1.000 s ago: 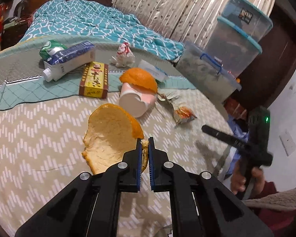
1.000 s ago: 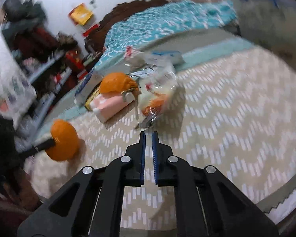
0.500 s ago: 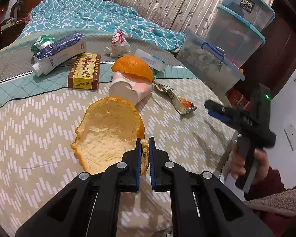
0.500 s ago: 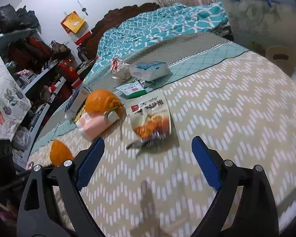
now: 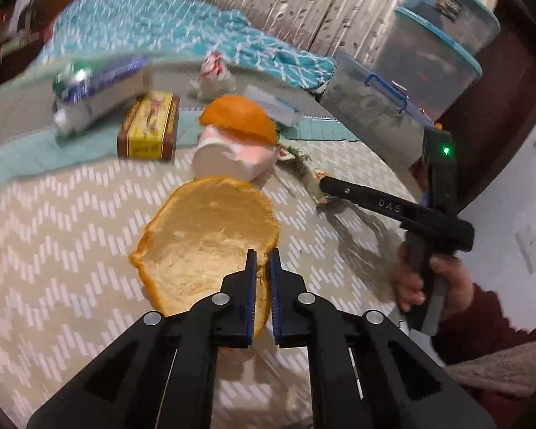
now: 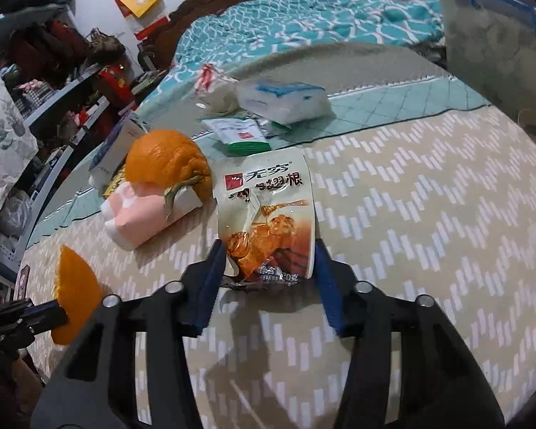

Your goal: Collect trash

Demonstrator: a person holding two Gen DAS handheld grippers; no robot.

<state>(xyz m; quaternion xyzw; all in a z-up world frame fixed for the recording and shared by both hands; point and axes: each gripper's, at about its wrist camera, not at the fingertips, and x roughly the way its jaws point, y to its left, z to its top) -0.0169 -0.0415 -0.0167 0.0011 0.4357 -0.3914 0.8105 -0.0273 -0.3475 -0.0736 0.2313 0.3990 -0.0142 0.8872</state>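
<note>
Chevron bedspread [image 6: 428,214], two orange peels [image 5: 211,243], one snack wrapper [image 6: 268,221], one pink carton [image 6: 143,214]

Bare zigzag blanket [image 6: 428,221] to right of snack bag [image 6: 268,214]: lots of room. Left side crowded: pink carton [image 6: 143,214] with orange peel [image 6: 164,161] on top sits close. Tissue pack [image 6: 286,102], small packets behind. Big plastic bin [image 6: 500,35] blocks far right.

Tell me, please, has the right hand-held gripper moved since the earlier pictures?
Yes: the right hand-held gripper advanced to the snack packet, jaws just closing around its near end.
</note>
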